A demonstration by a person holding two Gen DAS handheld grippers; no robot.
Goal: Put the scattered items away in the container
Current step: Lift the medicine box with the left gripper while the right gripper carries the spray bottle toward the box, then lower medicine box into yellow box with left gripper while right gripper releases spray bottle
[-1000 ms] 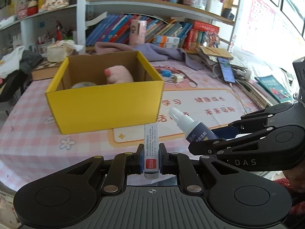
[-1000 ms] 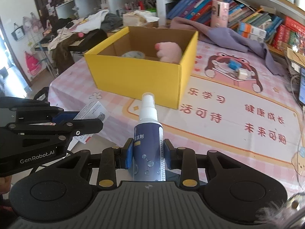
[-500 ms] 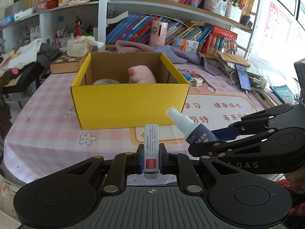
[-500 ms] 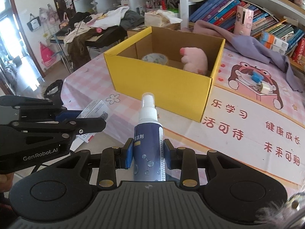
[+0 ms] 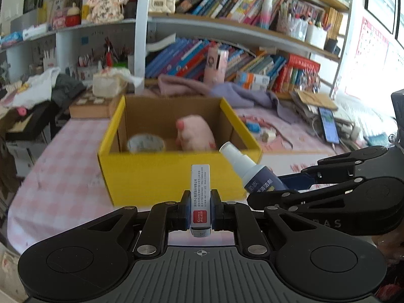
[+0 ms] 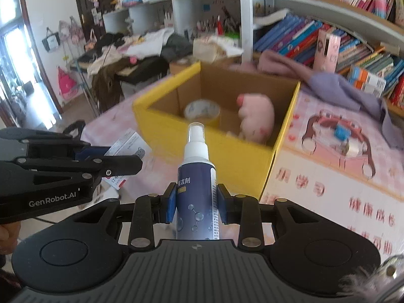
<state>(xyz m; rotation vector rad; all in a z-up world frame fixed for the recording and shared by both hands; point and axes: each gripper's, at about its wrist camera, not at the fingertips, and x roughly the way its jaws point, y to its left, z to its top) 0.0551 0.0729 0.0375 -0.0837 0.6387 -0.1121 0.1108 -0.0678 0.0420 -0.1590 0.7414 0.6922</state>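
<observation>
Left wrist view: left gripper [image 5: 200, 212] clamped a small white box [image 5: 200, 197] at lower centre, before the yellow box [image 5: 176, 176] on the surface [image 5: 55, 184].

Right wrist view: right gripper [image 6: 197, 207] gripped a spray bottle [image 6: 197, 192], centre frame; yellow box above held a tape roll [image 6: 202, 109] and pink plush [image 6: 257, 118].

"genrobot.ai" on the left gripper [image 6: 121, 162]; "comix" (red label) on small box [image 5: 200, 197].

L gripper [image 5: 200, 208] and R gripper [image 6: 196, 205] side by side, both tilted fwd/down, jaws of each clamped on sth; bit of hand [image 6: 6, 229] behind L.
</observation>
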